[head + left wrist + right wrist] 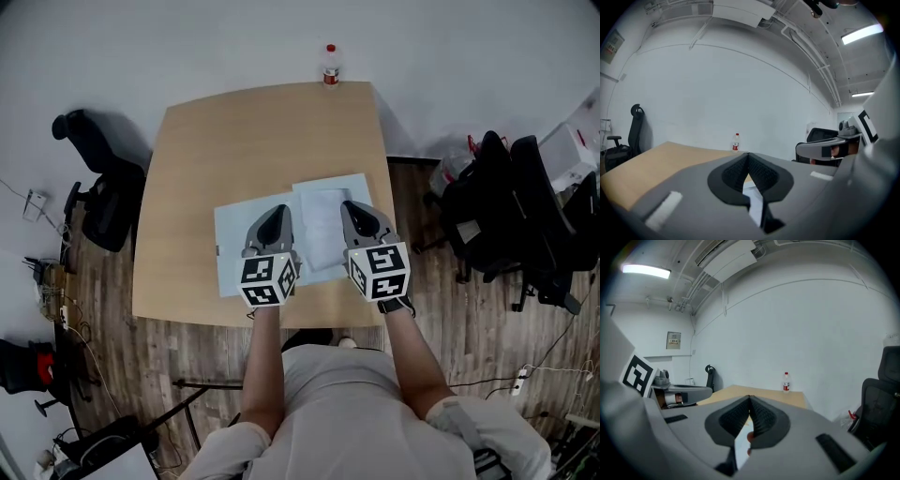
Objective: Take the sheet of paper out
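State of left gripper: jaws fully together, nothing between the pads.
State of right gripper: jaws likewise together at the tips, nothing gripped.

Position of sheet of paper: flat on a pale blue folder on the table, below and between the two grippers, just inboard of the right gripper's tips. Position of bottle: well ahead of both, at the far table edge.

Hazards
- Expect no purchase on a flat sheet with jaws closed. Open before contact, or risk merely pushing the paper.
- Expect the folder to slide along with the sheet unless pinned by the other gripper. Probable cause: friction between the layers.
- Avoid a steep pinch on one edge. Likely result: creasing or tearing.
- Watch the near table edge, close behind both grippers. Possible loss of the folder over it if dragged back.

Limits of view
- Cannot tell whether tucked in a clear pocket, under a flap, or loose on top.
- Parts of sheet and folder covered by the gripper bodies in the head view.
- Both gripper views aimed across the table; only a white sliver visible through the gap beneath each pair of jaws.
- Contact between tips and paper: not determinable.
- Small reddish patch in the gap beneath the right jaws: unidentified.
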### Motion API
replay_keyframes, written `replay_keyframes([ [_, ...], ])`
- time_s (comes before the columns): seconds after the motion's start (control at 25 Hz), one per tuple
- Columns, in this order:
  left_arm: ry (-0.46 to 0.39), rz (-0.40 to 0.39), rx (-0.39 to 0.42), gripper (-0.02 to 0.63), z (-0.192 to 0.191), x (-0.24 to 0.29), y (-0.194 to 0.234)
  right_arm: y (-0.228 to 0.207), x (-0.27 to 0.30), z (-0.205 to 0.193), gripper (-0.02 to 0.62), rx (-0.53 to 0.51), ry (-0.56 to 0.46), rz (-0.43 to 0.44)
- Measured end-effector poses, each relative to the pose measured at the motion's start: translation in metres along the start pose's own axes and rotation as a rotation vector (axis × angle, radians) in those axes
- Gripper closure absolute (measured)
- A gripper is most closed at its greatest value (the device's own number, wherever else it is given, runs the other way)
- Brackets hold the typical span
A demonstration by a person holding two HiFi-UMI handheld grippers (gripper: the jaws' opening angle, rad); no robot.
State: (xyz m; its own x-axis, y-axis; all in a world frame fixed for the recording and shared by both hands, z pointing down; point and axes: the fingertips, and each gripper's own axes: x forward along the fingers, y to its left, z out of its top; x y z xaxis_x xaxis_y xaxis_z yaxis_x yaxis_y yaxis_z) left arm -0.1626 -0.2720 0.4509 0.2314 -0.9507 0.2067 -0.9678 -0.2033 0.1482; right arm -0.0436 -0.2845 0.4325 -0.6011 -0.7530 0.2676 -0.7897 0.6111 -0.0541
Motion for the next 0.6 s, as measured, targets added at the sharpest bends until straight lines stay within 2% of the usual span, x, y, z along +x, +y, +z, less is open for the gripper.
replay_keyframes([
  [0.36,0.123,-0.024,-0.082,0.597,-0.053,0.042,0.032,-0.01,0.042,-0.034,0.584,0.038,0.103,-0.011],
  [0.6,0.263,-0.082,-0.116,0.597,-0.101,0.061,0.042,-0.01,0.065,-0.056,0.584,0.069,0.156,-0.009],
])
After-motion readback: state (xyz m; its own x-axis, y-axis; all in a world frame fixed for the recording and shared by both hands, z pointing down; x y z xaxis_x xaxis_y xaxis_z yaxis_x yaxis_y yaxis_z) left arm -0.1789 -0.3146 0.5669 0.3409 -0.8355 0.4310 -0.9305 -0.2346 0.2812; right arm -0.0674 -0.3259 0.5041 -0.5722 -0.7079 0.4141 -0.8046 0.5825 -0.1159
